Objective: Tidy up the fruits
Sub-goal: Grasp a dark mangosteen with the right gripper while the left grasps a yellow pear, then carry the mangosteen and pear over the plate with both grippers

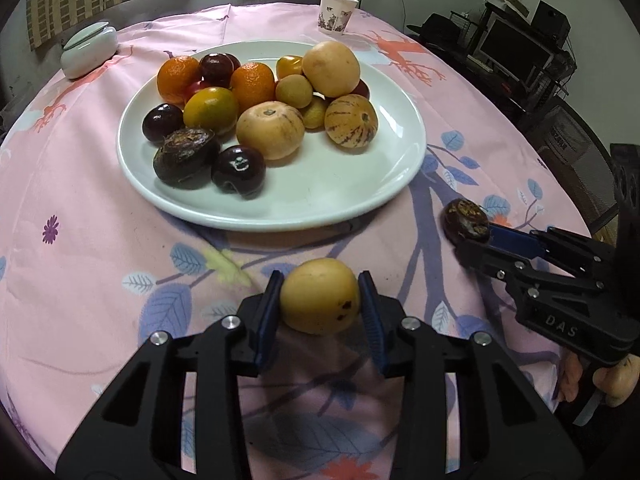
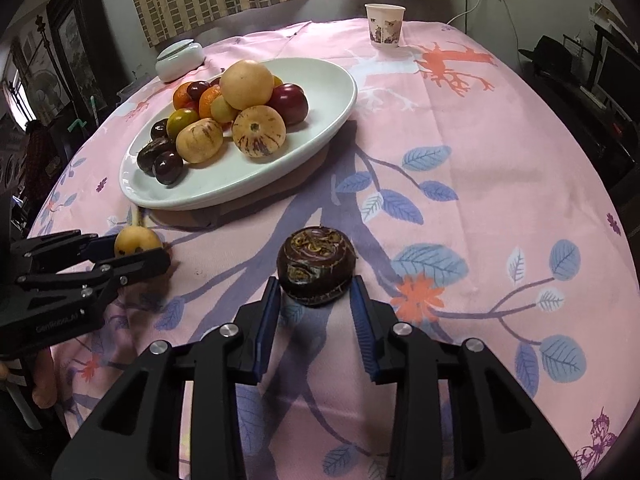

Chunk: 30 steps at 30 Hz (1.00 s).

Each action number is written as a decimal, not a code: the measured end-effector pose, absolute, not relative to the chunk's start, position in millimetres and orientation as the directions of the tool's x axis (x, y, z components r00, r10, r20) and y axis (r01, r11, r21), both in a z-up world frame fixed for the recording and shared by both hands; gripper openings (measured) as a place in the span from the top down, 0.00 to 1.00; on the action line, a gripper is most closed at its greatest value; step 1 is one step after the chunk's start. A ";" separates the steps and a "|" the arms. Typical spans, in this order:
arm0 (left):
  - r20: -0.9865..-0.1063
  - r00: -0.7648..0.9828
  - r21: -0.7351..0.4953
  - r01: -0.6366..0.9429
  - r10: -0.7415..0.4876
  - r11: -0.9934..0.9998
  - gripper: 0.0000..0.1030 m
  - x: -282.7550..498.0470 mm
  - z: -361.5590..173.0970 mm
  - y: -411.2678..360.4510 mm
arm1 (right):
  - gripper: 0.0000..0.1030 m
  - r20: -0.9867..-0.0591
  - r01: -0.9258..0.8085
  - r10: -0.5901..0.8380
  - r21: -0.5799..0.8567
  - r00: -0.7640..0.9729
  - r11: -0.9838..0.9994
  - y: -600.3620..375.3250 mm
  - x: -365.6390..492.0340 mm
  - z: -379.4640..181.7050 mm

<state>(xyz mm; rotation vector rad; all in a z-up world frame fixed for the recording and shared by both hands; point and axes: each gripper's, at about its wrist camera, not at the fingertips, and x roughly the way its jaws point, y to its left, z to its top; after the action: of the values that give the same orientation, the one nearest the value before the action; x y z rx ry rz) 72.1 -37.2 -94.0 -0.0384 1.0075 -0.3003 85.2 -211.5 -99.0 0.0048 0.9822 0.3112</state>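
Note:
A white plate (image 1: 340,196) holds several fruits: oranges, dark plums, striped yellow melons, a dark brown chestnut. The plate also shows in the right wrist view (image 2: 224,188). My left gripper (image 1: 320,300) is shut on a small yellow fruit (image 1: 319,296), just above the pink cloth in front of the plate; the fruit also shows in the right wrist view (image 2: 137,241). My right gripper (image 2: 316,296) is shut on a dark brown water chestnut (image 2: 316,266), which also shows in the left wrist view (image 1: 466,219), right of the plate's near edge.
A paper cup (image 1: 336,14) stands at the table's far edge. A pale green lidded jar (image 1: 89,52) sits at the far left. A pink floral cloth (image 1: 80,260) covers the round table. Dark shelves with electronics (image 1: 520,52) stand to the right.

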 end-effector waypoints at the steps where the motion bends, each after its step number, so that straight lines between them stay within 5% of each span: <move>1: -0.824 0.498 -0.171 0.235 -0.270 0.957 0.63 67.9 -92.7 -36.7 | 0.65 -0.817 -0.254 0.264 0.150 0.512 0.956 -211.9 83.7 -97.9; 12: -0.790 0.544 -0.198 0.209 -0.282 0.958 0.63 35.3 -75.0 -8.0 | 0.65 -0.858 -0.291 0.239 0.110 0.455 0.950 -192.3 61.5 -97.8; 14: -0.788 0.545 -0.204 0.208 -0.287 0.957 0.63 34.1 -74.2 -5.4 | 0.49 -0.853 -0.299 0.221 0.081 0.472 0.951 -187.2 63.9 -97.6; 18: -0.782 0.553 -0.203 0.210 -0.287 0.956 0.63 29.9 -71.8 -2.1 | 0.40 -0.847 -0.310 0.182 0.022 0.499 0.951 -178.2 74.8 -103.1; 21: -0.778 0.561 -0.206 0.197 -0.283 0.958 0.63 27.2 -69.9 3.5 | 0.46 -0.841 -0.314 0.162 -0.009 0.516 0.949 -174.1 77.3 -104.1; 22: -0.777 0.564 -0.208 0.191 -0.281 0.959 0.63 26.3 -69.2 6.0 | 0.59 -0.841 -0.321 0.170 -0.004 0.513 0.947 -173.8 76.1 -102.7; 30: -0.771 0.569 -0.223 0.180 -0.287 0.958 0.63 26.0 -67.3 14.6 | 0.59 -0.840 -0.328 0.232 0.069 0.490 0.942 -174.2 58.6 -91.4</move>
<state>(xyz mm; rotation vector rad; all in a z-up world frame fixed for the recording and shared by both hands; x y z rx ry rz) 26.0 14.6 -67.3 -0.1247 0.9265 -0.2749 58.6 -174.2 -91.4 -0.1052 1.0025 0.3407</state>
